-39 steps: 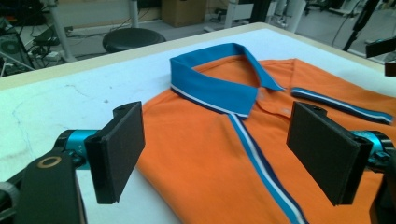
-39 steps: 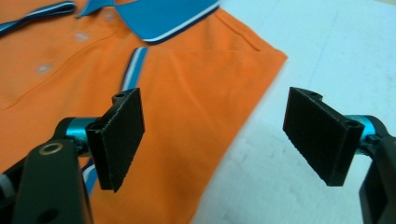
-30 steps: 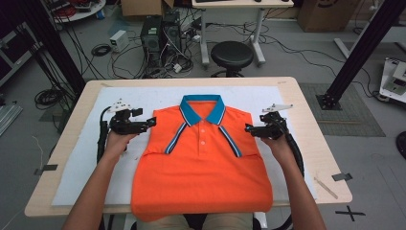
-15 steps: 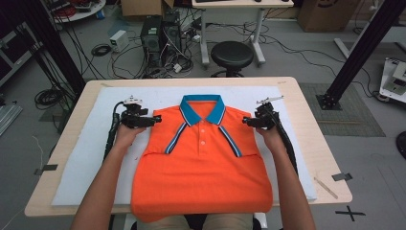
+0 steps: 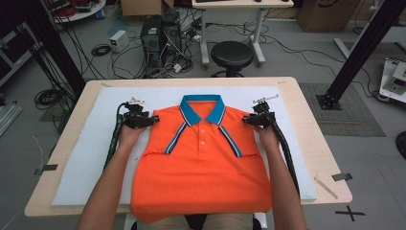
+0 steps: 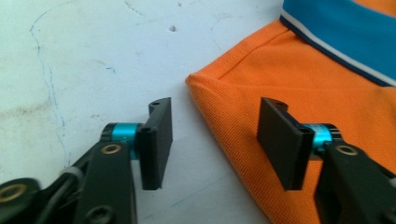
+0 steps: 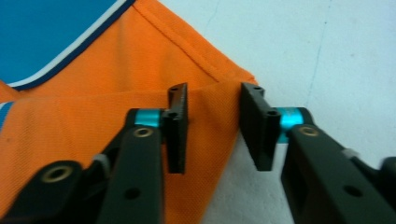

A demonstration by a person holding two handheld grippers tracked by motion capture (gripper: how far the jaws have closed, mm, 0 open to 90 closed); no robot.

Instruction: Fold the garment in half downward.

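Orange polo shirt (image 5: 201,167) flat on white-padded table (image 5: 86,158), sleeves folded in. Both hands now drawn in to the shoulders versus a second ago; jaws just closing, not yet pinching. Left gripper (image 6: 212,140) straddling shoulder fold, still spread. Right gripper (image 7: 212,126) narrower around its corner, a gap visible close up, lost in the high view. Likely pinch-and-fold next.
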